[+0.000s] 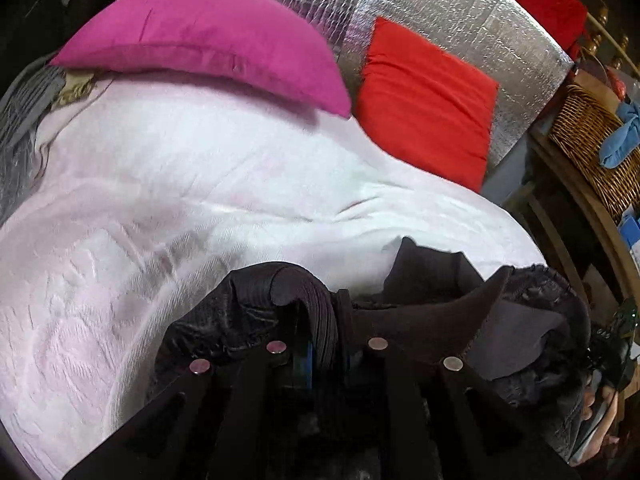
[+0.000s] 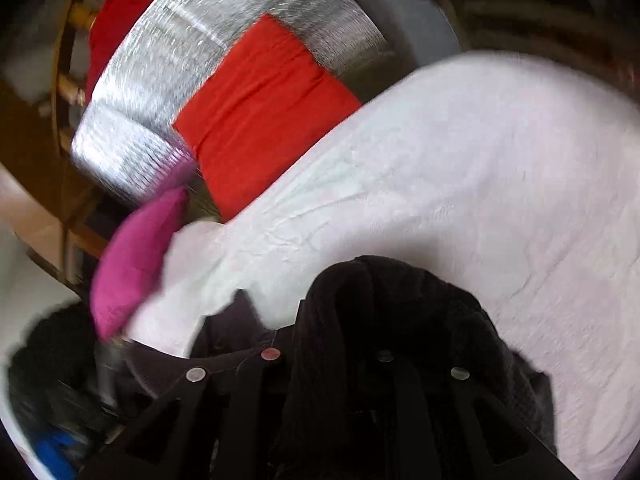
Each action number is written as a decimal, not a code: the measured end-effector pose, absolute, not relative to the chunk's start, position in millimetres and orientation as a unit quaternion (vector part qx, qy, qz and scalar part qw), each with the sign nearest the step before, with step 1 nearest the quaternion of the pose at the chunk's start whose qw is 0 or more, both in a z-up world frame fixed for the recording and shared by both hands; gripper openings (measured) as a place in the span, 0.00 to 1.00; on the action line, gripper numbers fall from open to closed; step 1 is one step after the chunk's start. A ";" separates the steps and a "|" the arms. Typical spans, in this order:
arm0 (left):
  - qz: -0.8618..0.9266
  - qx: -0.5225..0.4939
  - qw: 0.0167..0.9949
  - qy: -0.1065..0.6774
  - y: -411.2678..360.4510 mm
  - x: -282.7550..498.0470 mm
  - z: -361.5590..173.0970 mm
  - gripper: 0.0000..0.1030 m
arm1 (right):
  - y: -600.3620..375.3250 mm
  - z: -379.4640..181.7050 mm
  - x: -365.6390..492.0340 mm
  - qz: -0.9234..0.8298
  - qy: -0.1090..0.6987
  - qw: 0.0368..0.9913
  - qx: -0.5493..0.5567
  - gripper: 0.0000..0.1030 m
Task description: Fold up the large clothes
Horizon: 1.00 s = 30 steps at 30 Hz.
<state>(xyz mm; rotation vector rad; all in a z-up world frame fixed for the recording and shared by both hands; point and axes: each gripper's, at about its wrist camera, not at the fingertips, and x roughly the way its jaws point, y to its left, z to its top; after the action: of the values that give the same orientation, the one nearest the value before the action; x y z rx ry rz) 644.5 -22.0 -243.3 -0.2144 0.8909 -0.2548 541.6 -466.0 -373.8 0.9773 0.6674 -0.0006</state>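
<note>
A large black garment [image 1: 432, 312] with a ribbed hem is bunched in front of both cameras above a bed with a white cover [image 1: 180, 184]. My left gripper [image 1: 322, 332] is shut on its ribbed edge. In the right wrist view, my right gripper [image 2: 340, 320] is shut on another bunched part of the black garment [image 2: 400, 304], which drapes over the fingers and hides their tips. The garment hangs lifted off the white cover [image 2: 460, 168].
A magenta pillow [image 1: 208, 40] and a red pillow [image 1: 424, 96] lean on a silver foil panel [image 1: 460, 12] at the head of the bed. A wicker basket [image 1: 592, 140] with blue cloth stands on wooden furniture to the right. The right wrist view is motion-blurred.
</note>
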 end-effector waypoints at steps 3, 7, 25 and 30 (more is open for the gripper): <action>-0.136 -0.133 0.885 0.425 -10.5 629.1 -236.6 0.24 | -475.8 -369.0 530.7 0.048 0.292 0.809 0.507 0.38; -0.092 -0.135 0.916 0.367 9.9 581.2 -208.0 0.83 | -474.2 -336.9 494.2 0.069 0.242 0.829 0.500 0.83; -0.032 -0.170 0.891 0.419 69.1 478.3 -234.4 0.83 | -489.0 -342.0 368.9 0.006 0.318 0.827 0.464 0.83; -0.042 -0.208 0.871 0.443 75.5 491.5 -241.6 0.83 | -497.3 -366.4 379.5 -0.010 0.362 0.812 0.459 0.83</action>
<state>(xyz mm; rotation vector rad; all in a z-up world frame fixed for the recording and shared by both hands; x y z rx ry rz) 491.5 75.5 -241.6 -0.4347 0.9268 -0.0877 379.5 -497.3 -366.4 0.9800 0.7724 -0.0214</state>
